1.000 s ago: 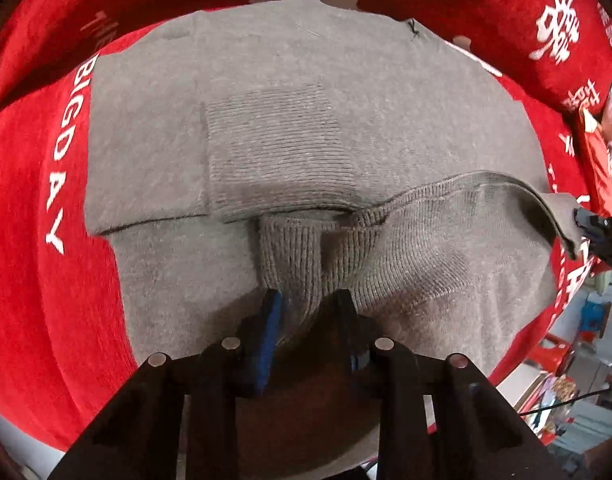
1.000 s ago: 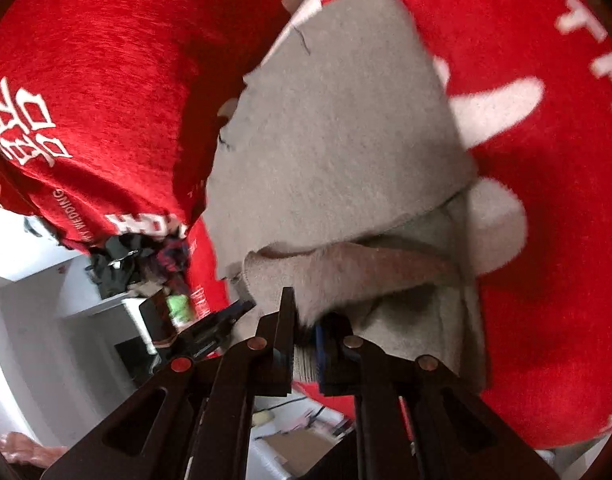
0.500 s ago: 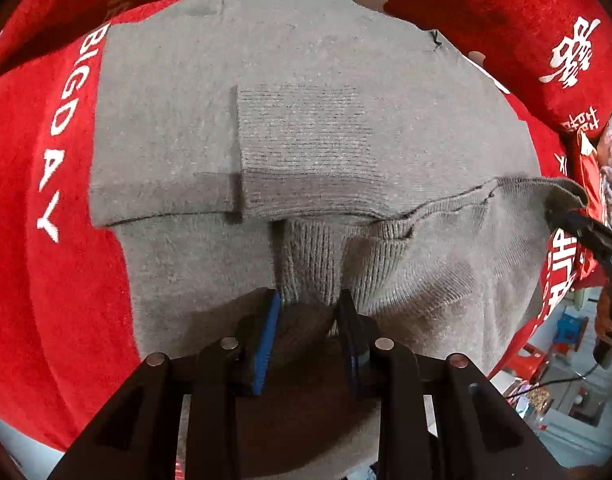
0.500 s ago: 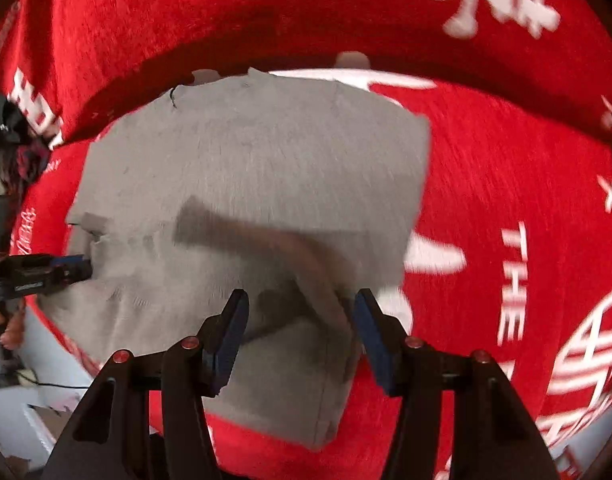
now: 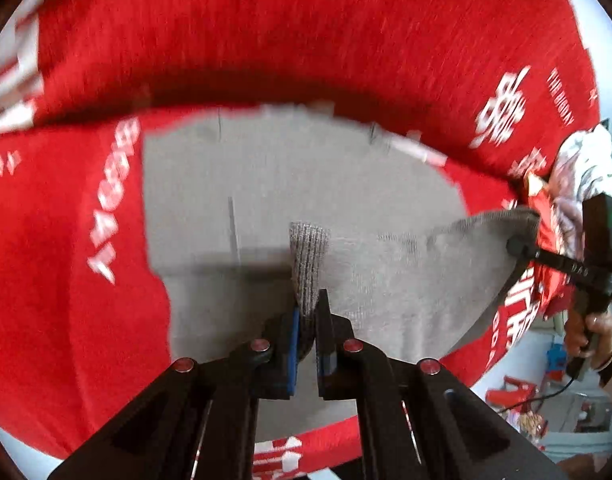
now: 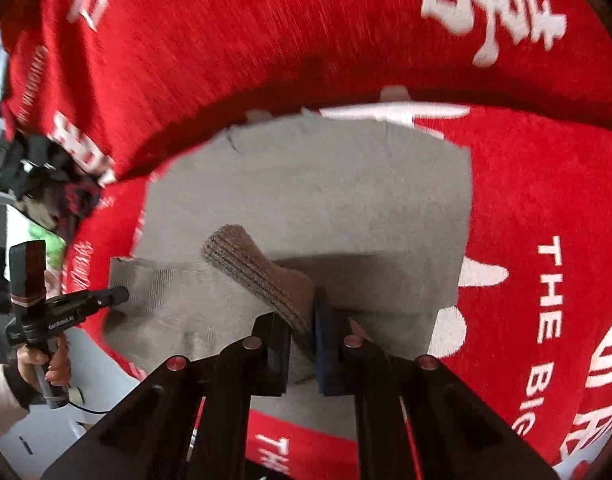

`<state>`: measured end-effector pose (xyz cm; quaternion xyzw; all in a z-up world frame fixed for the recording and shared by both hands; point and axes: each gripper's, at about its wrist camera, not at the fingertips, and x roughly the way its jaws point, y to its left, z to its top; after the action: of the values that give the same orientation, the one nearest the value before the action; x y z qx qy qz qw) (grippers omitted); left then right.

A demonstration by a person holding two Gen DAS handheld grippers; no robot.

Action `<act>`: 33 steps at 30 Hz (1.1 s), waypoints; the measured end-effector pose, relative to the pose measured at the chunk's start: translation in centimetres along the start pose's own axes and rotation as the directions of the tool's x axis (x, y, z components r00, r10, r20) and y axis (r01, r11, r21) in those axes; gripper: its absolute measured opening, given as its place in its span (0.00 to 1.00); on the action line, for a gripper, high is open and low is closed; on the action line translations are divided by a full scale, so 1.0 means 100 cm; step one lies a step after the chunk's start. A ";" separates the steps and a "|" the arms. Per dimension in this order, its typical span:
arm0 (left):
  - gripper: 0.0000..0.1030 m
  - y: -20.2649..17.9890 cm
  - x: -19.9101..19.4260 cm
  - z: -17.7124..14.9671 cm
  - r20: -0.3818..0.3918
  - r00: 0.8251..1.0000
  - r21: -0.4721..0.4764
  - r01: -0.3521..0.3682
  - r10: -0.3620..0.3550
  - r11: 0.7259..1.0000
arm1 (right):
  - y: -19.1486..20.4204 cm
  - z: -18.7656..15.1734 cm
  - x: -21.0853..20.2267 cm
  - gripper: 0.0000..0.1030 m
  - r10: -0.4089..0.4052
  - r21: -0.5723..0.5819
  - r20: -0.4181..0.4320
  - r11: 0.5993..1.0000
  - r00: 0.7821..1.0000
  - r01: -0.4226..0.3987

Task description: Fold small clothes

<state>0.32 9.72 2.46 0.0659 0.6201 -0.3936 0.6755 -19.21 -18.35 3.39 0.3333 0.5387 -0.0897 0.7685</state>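
The small grey knitted sweater [image 5: 306,184] lies on a red plush blanket with white lettering [image 5: 65,280], its far part flat and its near ribbed hem lifted off the surface between the two tools. It looks light and very soft, so I judge that it will sag and stretch between two holding points, and that a loose pinch could let the knit slide out. The thick ribbed edge seems the best place to take it, because there the fabric is doubled and firm. The left gripper [image 5: 308,332] has its fingers nearly together, clamped on a narrow ribbed fold that stands up between the blue pads [image 5: 294,344]. The right gripper [image 6: 303,344] is also closed on the hem, with a ribbed flap [image 6: 257,272] pressed between its fingers and bending over to the left. In each view the other tool appears at the side, pinching the opposite corner of the raised hem, which hangs as a shallow sling. Both pictures are blurred, so fine creases cannot be judged.
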 end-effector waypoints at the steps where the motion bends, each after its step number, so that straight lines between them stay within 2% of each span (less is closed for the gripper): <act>1: 0.07 -0.003 -0.012 0.009 0.036 0.999 0.015 -0.006 0.005 1.000 | 0.003 0.003 -0.006 0.10 0.002 -0.001 0.019 1.000 1.000 -0.002; 5: 0.07 0.002 -0.026 0.054 0.121 0.992 0.045 -0.035 0.029 0.998 | 0.008 0.032 -0.020 0.10 -0.006 -0.003 0.092 1.000 0.996 0.006; 9: 0.07 0.017 -0.003 0.096 0.157 0.983 0.030 -0.102 0.096 0.994 | -0.002 0.074 0.000 0.10 -0.032 0.006 0.111 1.000 0.993 0.031; 14: 0.07 0.042 0.063 0.128 0.094 0.975 -0.010 -0.201 0.201 0.980 | -0.020 0.114 0.055 0.08 -0.078 -0.003 0.059 0.997 0.995 0.078; 19: 0.07 0.063 0.119 0.139 0.026 0.961 -0.063 -0.274 0.276 0.960 | -0.053 0.130 0.113 0.08 -0.119 0.067 -0.015 0.991 0.993 0.120; 22: 0.07 0.070 0.129 0.142 0.019 0.938 -0.067 -0.344 0.346 0.936 | -0.066 0.129 0.133 0.08 -0.143 0.093 -0.048 0.985 0.989 0.147; 24: 0.07 0.079 0.127 0.145 0.014 0.932 -0.092 -0.359 0.361 0.929 | -0.068 0.128 0.137 0.08 -0.161 0.084 -0.050 0.983 0.986 0.165; 25: 0.07 0.085 0.123 0.146 0.011 0.924 -0.112 -0.378 0.382 0.919 | -0.070 0.129 0.137 0.08 -0.167 0.081 -0.048 0.982 0.985 0.170; 27: 0.07 0.096 0.111 0.148 0.005 0.887 -0.134 -0.456 0.461 0.880 | -0.068 0.129 0.134 0.08 -0.185 0.075 -0.051 0.979 0.981 0.189; 28: 0.07 0.101 0.103 0.148 0.006 0.890 -0.144 -0.450 0.456 0.881 | -0.067 0.129 0.130 0.08 -0.207 0.072 -0.051 0.975 0.977 0.210; 30: 0.07 0.104 0.083 0.146 0.024 0.913 -0.155 -0.400 0.408 0.903 | -0.063 0.128 0.117 0.08 -0.276 0.068 -0.035 0.958 0.960 0.278; 31: 0.07 0.102 0.075 0.144 0.032 0.919 -0.142 -0.386 0.394 0.912 | -0.061 0.126 0.109 0.08 -0.292 0.073 0.014 0.954 0.956 0.290; 33: 0.07 0.092 0.065 0.139 0.045 0.936 -0.103 -0.343 0.349 0.934 | -0.056 0.117 0.088 0.08 -0.245 0.083 0.064 0.967 0.967 0.239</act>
<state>16.35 5.06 -3.95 0.1299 0.5953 -0.2407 0.7555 -9.49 -27.83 -4.43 0.2897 0.5430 -0.2150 0.7583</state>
